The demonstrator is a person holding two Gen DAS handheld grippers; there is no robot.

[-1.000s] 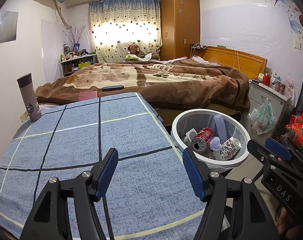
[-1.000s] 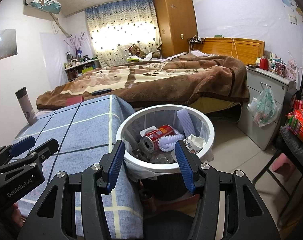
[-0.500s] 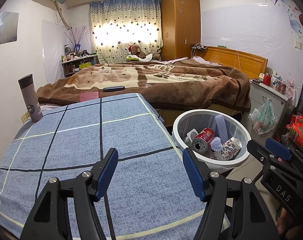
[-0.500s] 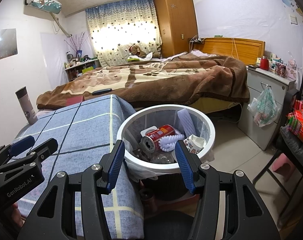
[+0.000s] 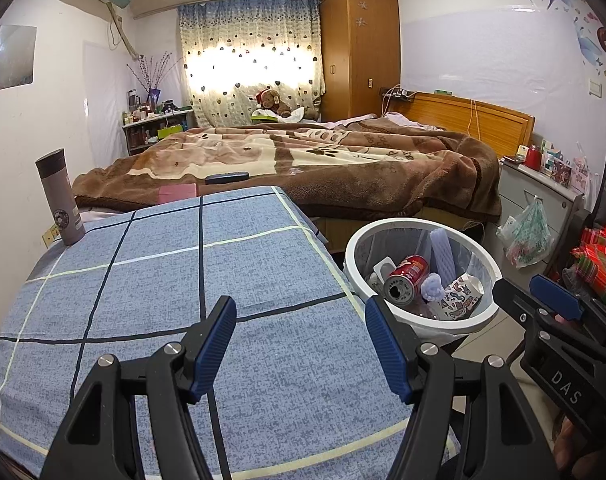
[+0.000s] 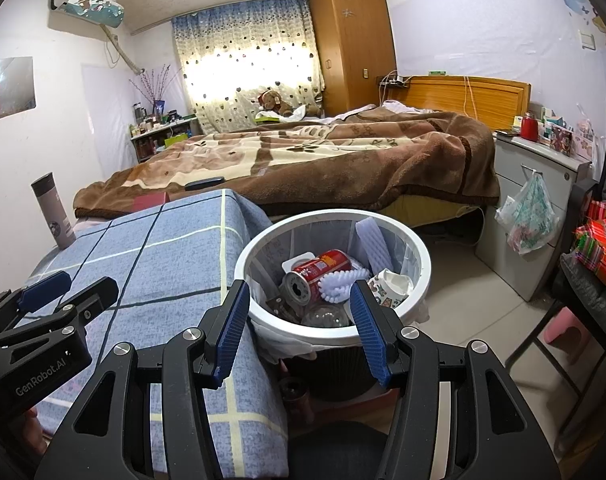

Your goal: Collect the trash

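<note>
Beside checked tablecloth (image 5: 231, 280): bin (image 6: 417, 248) holding red can (image 6: 317, 270); flask (image 5: 61, 198) at far corner; both tools spread, empty.

"DAS" stands in pale letters on the black body of the right gripper (image 5: 559, 312), at the near right of the left wrist view. "GenRobot.AI" stands on the left gripper (image 6: 59, 288), near left in the right wrist view. The print on the red can (image 6: 317, 276) seems too small to read.

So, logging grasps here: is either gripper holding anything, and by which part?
Nothing is held. The left gripper and the right gripper are both open and empty.
</note>
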